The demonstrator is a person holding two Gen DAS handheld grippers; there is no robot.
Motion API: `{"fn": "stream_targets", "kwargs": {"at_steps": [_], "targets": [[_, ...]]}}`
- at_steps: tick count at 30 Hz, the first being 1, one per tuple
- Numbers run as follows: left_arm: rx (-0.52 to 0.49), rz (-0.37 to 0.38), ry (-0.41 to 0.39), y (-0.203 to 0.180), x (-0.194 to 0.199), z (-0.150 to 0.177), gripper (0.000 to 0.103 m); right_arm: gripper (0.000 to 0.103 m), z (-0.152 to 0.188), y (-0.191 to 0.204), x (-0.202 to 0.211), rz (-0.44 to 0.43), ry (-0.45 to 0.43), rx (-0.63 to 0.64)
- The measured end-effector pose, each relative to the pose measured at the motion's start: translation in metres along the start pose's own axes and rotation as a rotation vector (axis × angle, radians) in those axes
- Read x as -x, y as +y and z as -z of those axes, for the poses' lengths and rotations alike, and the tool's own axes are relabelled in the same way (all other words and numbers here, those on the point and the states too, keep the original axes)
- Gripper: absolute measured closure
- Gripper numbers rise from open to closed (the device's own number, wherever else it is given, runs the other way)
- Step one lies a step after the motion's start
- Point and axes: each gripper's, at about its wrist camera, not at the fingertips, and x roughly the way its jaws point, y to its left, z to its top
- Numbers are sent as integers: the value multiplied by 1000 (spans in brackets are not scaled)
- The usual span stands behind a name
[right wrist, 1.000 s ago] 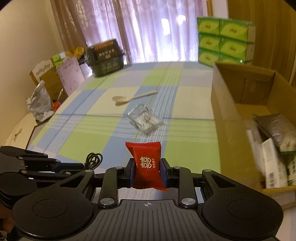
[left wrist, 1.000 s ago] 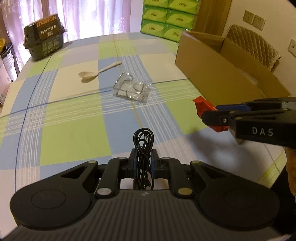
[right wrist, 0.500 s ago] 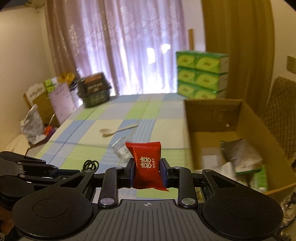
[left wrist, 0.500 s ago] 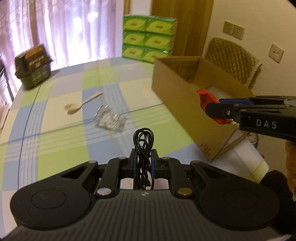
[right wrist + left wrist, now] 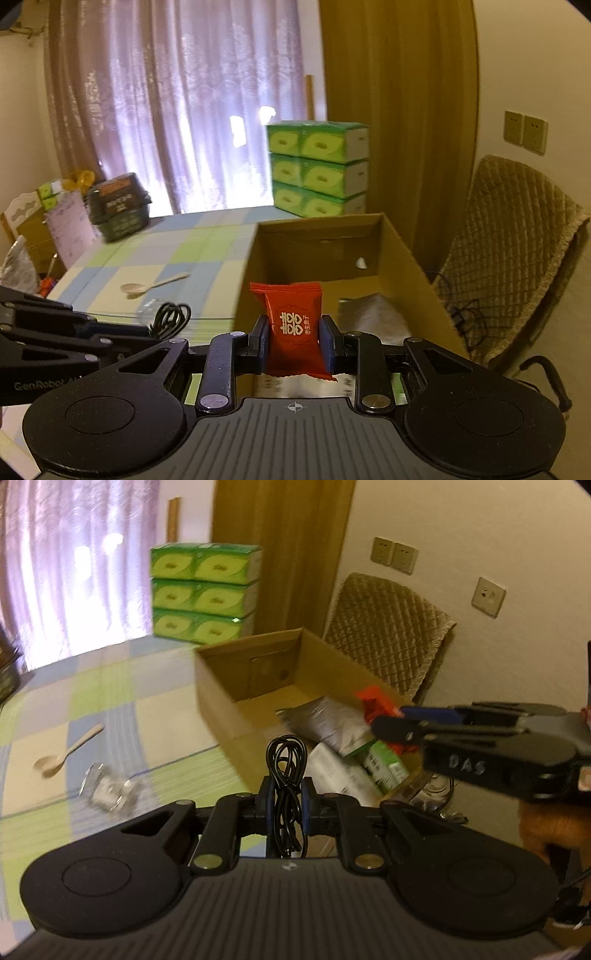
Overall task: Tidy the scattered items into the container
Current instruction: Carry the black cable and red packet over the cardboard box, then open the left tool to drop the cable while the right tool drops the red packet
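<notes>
Left wrist view. Left claw (image 5: 286, 806) closed on cable (image 5: 287, 771), bottom centre of frame. Cable coiled into a narrow bundle; long axis upright, loop end pointing up and away from camera. Box (image 5: 221, 701) at centre frame, open top, several packets inside. Right claw (image 5: 384, 725) at right of frame, over the box near its right wall, gripping sachet (image 5: 375, 701). Spoon (image 5: 66, 751) and clear packet (image 5: 109, 792) at left of frame on table (image 5: 110, 686), well apart from box; both blurred.

Right wrist view. Right claw (image 5: 294, 341) closed on sachet (image 5: 291, 325), bottom centre. Sachet upright, printed face toward camera, long axis vertical, top edge pointing up. Box (image 5: 417, 280) directly behind and below. Left claw (image 5: 147, 328) at lower left with cable (image 5: 171, 317), apparently short of the left box wall.

Hazards, as judged:
- Cable release too early: left claw apparently not yet over the opening, so the bundle likely lands on the table or outside the wall.
- Cable uncoiling on release, with loops snagging on a finger or draping over the box rim.
- Collision between claws: both converging on one opening at close spacing.
- Sachet light and slick; may cling to a pad on opening.
</notes>
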Motion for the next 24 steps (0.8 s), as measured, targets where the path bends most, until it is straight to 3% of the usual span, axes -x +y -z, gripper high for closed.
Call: {"fn": "stream_targets", "kwargs": {"at_steps": [12,24], "targets": [[38,58,19,-21,-46,-23,92,72,-4,-43,-18,26,23,-19],[65,41,40,-14,-69,-27,92,72,-2,-51,-32,18,41,-36]]}}
